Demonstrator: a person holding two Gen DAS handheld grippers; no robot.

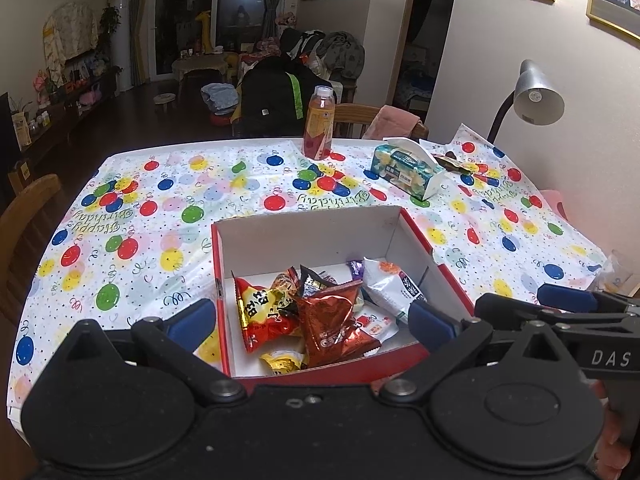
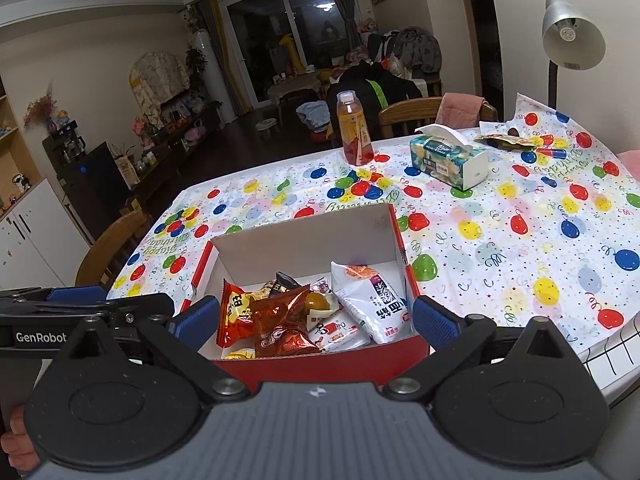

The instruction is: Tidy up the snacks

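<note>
Both claws, left claw and right claw, hang released over the red box near the table's front edge; a downward reach could snag its near wall; the heaped snack packets could slip.

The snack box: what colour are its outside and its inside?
The snack box is red outside and plain white inside; the right wrist view shows it best.

left wrist view: sits low behind left gripper, looks forward and slightly down across table, close to red box. right wrist view: same pose behind right gripper, set just to right. both share box, bottle, tissue box, lamp, room beyond.
</note>
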